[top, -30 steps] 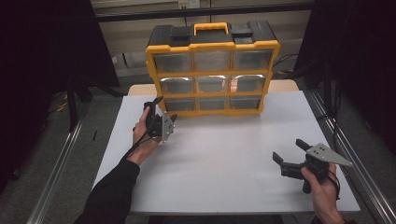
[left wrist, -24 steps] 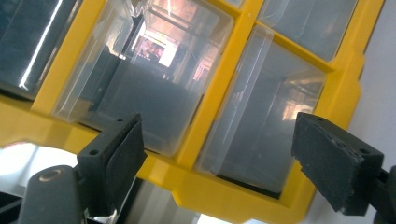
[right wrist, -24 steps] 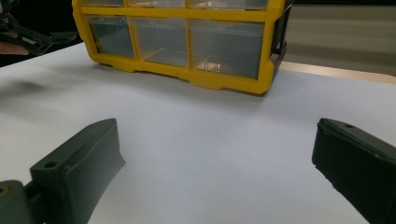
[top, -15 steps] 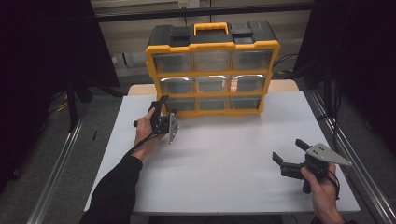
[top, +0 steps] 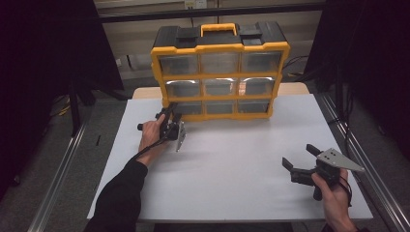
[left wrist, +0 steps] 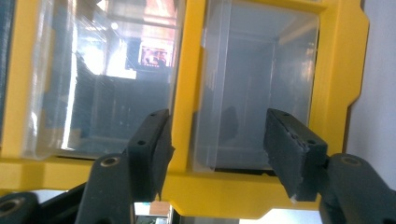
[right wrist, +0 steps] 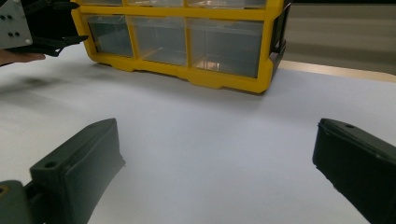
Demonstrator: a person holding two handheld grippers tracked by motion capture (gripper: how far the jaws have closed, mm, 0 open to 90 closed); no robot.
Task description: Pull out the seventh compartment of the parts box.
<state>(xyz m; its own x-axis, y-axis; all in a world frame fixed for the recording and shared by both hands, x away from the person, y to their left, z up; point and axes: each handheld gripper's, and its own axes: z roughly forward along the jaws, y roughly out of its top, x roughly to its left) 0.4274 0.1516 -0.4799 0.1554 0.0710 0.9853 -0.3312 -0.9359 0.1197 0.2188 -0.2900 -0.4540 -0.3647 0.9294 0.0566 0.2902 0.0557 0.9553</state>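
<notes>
Forward toward twelve o'clock went the left gripper (top: pixel 170 117), fingers just narrowing, half-spread, nothing gripped, facing the bottom-left drawer (left wrist: pixel 254 93) of the cabinet (top: pixel 220 72) at the desk's (top: pixel 232 164) far edge.

The right gripper (top: pixel 300 163) hung wide, empty, at four o'clock.

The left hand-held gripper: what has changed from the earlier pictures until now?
The left hand-held gripper moved up to the bottom-left drawer of the yellow organizer; its jaws have just been closing around the drawer front, without pressing it yet. The right hand-held gripper, open, and the organizer stayed where they were.
</notes>
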